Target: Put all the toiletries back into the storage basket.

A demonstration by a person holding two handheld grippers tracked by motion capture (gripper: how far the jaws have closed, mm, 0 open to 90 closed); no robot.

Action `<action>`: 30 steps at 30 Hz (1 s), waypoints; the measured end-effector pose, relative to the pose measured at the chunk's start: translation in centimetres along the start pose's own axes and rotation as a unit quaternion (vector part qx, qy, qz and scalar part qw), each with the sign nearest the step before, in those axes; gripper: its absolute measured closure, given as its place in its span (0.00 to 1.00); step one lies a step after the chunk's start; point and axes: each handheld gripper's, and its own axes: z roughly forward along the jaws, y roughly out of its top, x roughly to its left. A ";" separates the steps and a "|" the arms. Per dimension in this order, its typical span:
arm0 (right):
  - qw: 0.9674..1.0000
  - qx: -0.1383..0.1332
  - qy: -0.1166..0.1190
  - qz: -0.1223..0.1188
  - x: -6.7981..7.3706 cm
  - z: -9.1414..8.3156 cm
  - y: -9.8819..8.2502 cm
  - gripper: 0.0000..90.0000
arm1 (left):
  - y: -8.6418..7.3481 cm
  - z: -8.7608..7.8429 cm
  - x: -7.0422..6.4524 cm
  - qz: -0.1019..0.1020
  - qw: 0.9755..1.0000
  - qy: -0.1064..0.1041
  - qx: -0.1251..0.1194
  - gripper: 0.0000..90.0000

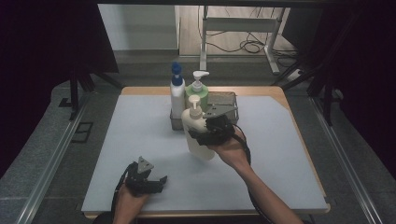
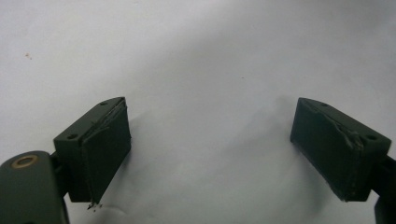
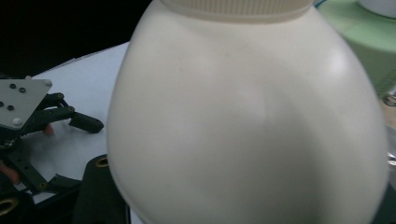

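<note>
Cream pump bottle sits clamped in our right gripper, fingers squeezing its belly from both sides, body tilted and lifted off the counter, pump head up past the fingertips. In the right gripper view the bottle bulges right against the camera, so it's seated deep btwn the fingers. We'd keep the squeeze steady, lift w/o tipping further, and steer it clear of the blue-capped bottle and green bottle in the metal basket just beyond. Left gripper rests low nearby, fingers wide apart, nothing btwn them.
</note>
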 end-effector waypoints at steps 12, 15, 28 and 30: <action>0.999 -0.002 -0.027 0.017 -2.2 -1.8 -0.5 0.44 | 0.0 0.0 0.0 0.000 1.000 0.000 0.000 0.13; 0.999 -0.004 -0.032 0.022 -2.7 -2.3 -0.5 0.44 | 0.0 0.0 0.0 0.000 1.000 0.000 0.000 0.13; 0.997 -0.015 -0.062 0.033 -4.7 -4.1 0.4 0.44 | 0.0 0.0 0.0 0.000 1.000 0.000 0.000 0.13; 0.997 -0.016 -0.066 0.037 -5.1 -4.2 0.5 0.44 | 0.0 0.0 0.0 0.000 1.000 0.000 0.000 0.13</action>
